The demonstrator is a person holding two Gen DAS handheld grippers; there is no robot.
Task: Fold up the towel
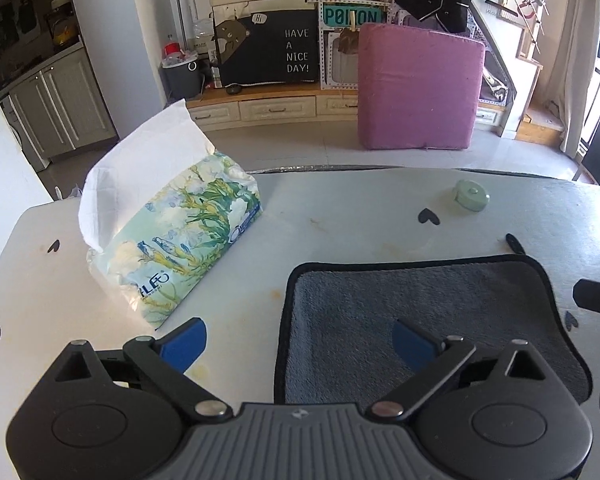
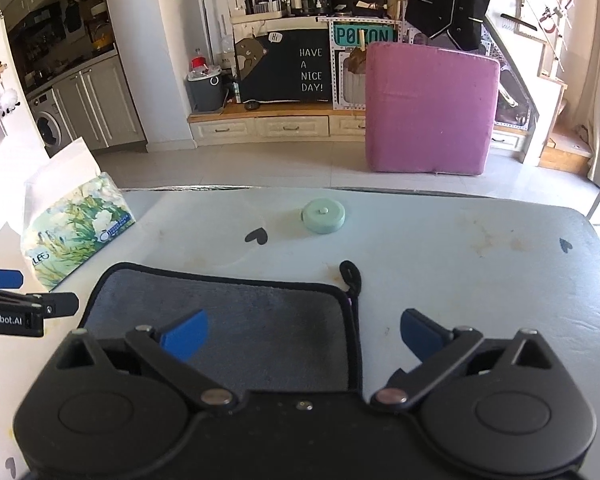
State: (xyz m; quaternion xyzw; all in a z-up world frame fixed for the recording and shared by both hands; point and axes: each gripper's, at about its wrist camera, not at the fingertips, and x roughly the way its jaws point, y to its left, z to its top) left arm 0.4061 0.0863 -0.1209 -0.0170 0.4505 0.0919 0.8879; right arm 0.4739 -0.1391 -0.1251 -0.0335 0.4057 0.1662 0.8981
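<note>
Towel (image 1: 420, 312) lay flat on table (image 1: 340, 216), looked soft and limp; I judged its near corners the best hold, left gripper (image 1: 300, 346) and right gripper (image 2: 304, 334) both gaping, empty.

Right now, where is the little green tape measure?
The tape measure sits on the table beyond the towel, toward the far edge, right of the tissue pack.

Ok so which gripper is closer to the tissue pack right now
Left. The left gripper hangs open over the towel's left edge, with the tissue pack just ahead to its left. The right gripper is open over the towel's right edge, farther away.
</note>
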